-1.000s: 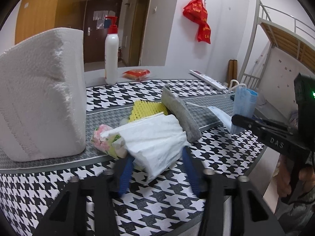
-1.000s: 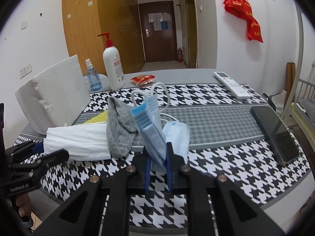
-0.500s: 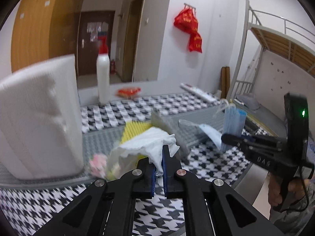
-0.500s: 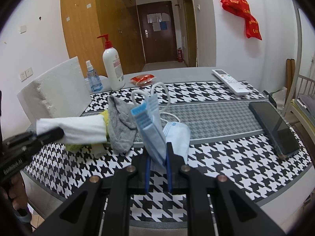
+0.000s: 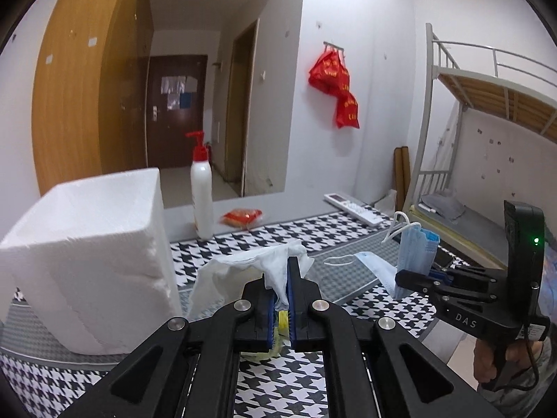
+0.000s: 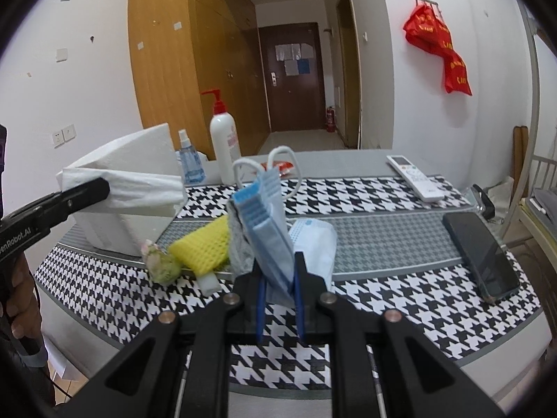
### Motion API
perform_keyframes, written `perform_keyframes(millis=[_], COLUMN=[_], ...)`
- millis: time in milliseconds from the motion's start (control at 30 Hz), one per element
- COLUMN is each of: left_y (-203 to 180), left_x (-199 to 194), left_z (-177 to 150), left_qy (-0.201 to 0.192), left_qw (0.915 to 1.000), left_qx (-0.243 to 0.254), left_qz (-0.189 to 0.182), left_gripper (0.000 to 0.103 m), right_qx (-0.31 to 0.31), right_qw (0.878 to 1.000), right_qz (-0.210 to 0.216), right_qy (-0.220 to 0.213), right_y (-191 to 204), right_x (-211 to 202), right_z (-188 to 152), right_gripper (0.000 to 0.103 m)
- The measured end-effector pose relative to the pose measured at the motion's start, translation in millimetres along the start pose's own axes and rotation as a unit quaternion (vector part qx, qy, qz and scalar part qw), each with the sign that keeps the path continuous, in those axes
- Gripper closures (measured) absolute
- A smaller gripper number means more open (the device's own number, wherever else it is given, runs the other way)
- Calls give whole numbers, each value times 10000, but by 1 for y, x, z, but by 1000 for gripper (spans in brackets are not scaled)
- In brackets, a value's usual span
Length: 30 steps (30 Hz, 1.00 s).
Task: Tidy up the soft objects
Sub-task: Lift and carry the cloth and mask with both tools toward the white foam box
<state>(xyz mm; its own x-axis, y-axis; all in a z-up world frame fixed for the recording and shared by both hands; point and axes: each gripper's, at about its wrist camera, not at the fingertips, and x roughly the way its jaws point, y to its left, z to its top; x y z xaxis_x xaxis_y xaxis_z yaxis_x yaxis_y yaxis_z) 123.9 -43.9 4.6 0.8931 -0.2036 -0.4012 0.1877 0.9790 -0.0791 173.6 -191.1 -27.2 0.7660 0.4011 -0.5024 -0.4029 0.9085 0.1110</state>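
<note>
My left gripper (image 5: 283, 278) is shut on a crumpled white tissue (image 5: 243, 264) and holds it above the houndstooth table (image 5: 278, 390). The right wrist view shows that tissue (image 6: 146, 188) hanging in the air at the left. My right gripper (image 6: 278, 271) is shut on a stack of blue face masks (image 6: 268, 223), held upright with the ear loops on top. Below lie a yellow sponge (image 6: 202, 244), a grey cloth (image 6: 236, 250), a white mask (image 6: 313, 244) and a small floral bundle (image 6: 160, 261).
A big white paper block (image 5: 87, 261) stands at the left. Behind it are a pump bottle (image 5: 202, 195) and a spray bottle (image 6: 189, 163). A remote (image 6: 416, 177) and a phone (image 6: 480, 254) lie at the right, a red packet (image 5: 243, 216) at the back.
My left gripper closed on the white tissue and lifted it off the pile, uncovering the yellow sponge. My right gripper rose a little with the masks still in it.
</note>
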Motion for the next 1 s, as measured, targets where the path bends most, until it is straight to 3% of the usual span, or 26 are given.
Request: perform_keyframes(millis=[267,667,1000], left_y=[3,13,19], left_x=[-17,-33,-51], left_z=[4,29,37], left_qy=[-136,-202,-521], left_qw=[9995,9986,9967], left_qx=[89,416,269], left_qz=[277,243,561], left_gripper=[97,97,97], right_qx=[-130,-4,-355], right_qw=[9998,9995,9971], right_qz=[88,55,435], right_qy=[-128,-320,-510], right_y=[14,37,49], right_x=[-11,-15,-21], right_z=[10,45,60], right_gripper=[86,86,86])
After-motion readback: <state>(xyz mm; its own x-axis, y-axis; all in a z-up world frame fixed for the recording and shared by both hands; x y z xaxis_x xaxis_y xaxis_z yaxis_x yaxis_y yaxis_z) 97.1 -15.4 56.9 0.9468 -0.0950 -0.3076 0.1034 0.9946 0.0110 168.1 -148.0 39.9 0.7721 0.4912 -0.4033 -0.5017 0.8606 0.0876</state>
